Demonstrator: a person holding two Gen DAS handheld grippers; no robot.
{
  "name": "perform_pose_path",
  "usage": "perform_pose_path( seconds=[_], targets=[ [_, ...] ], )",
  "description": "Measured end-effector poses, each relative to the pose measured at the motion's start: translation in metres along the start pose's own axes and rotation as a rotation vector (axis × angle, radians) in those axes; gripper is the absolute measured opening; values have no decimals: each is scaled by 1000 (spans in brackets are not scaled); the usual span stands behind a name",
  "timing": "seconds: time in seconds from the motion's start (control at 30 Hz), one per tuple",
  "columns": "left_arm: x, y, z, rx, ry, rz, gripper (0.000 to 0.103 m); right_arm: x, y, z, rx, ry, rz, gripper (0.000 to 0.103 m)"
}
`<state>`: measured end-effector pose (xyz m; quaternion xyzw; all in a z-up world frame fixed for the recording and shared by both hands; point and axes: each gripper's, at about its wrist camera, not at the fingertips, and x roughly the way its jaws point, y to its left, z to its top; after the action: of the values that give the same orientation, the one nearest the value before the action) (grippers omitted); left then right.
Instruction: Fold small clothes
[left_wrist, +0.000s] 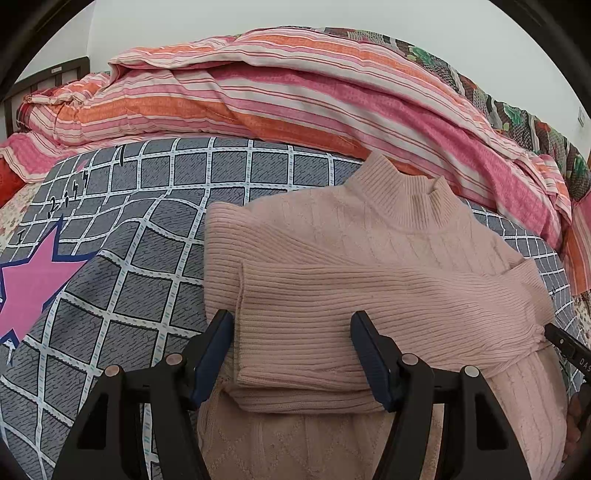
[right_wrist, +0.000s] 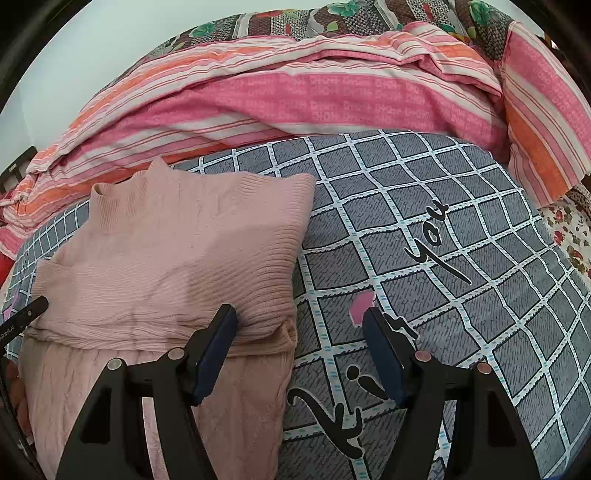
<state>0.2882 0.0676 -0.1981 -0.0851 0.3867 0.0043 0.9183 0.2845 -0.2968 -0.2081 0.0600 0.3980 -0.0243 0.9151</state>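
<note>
A pale pink ribbed sweater lies flat on the grey checked sheet, collar away from me and both sleeves folded across the chest. My left gripper stands open over the cuff of the top sleeve, its blue pads on either side of the cuff without pressing it. In the right wrist view the same sweater fills the left half. My right gripper is open at its right edge, with the left pad against the folded sleeve and the other pad over bare sheet.
A bunched pink and orange striped quilt lies along the far side of the bed, with a floral blanket behind it. The sheet bears a pink star and black lettering. A hand shows at the frame's edge.
</note>
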Motion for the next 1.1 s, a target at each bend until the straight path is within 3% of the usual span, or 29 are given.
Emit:
perform_pose_path(
  seconds=[0.63,0.97,1.1],
  targets=[
    [-1,-1,0,-1,-1,1,64,-2,1,-1,0,-3,4,70],
    [-6,2,-3,-18,-5,-11,64,-16,5,-7,-23,-36,50,70],
    [-12,3,-6,-37,-12,-32,64,-26,0,-10,-22,-52,114,70]
  ],
)
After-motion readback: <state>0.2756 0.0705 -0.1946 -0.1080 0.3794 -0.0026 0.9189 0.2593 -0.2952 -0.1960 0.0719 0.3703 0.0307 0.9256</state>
